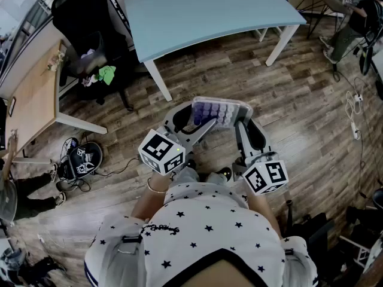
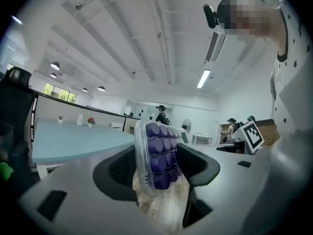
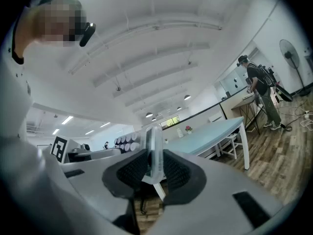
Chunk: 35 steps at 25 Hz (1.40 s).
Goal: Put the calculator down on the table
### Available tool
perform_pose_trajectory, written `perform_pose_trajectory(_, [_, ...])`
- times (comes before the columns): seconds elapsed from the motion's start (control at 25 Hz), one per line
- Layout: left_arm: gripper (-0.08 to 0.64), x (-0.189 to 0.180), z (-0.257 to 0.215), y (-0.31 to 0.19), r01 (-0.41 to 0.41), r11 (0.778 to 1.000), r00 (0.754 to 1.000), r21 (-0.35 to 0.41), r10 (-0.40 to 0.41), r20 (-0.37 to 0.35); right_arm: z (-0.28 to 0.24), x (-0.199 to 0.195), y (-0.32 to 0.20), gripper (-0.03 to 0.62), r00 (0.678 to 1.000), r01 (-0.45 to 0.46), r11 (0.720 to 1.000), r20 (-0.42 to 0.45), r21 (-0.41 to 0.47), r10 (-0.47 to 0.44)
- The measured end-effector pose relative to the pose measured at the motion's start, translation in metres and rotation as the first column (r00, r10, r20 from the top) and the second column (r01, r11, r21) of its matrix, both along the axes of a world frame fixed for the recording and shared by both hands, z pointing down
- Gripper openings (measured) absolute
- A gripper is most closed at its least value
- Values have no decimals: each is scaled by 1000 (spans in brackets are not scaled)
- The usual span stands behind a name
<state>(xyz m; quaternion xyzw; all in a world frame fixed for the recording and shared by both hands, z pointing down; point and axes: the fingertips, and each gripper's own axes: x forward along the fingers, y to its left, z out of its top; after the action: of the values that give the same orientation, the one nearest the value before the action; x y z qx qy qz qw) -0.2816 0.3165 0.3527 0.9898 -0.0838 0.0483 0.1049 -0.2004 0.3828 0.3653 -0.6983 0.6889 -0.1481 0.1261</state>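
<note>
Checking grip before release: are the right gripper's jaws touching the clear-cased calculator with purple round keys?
Touching. The right gripper view shows the right gripper with both black ribbed pads pressed against the thin edge of the clear-cased purple-keyed calculator.

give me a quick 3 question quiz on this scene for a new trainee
1. True or false: the calculator already lies on the blue table.
2. Of the left gripper and the right gripper, which is clamped on the calculator? A) left only B) right only C) both
3. Fill in: the calculator's keys are ____ in colour.

Key: 1 false, it is held in the air over the wooden floor. 2 C. 3 purple.
</note>
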Motion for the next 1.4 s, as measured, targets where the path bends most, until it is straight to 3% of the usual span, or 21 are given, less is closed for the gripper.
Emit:
perform_pose_trajectory(0.6, [264,36,-1,26,10,1000,1000,23,-10,27,5,36,25,95,998,5,1000,57,18,-6])
perform_pose_trajectory(1.4, [267,87,0,60,28,999,999,44,-29,27,8,87,59,95,997,26,999,65,30,-28])
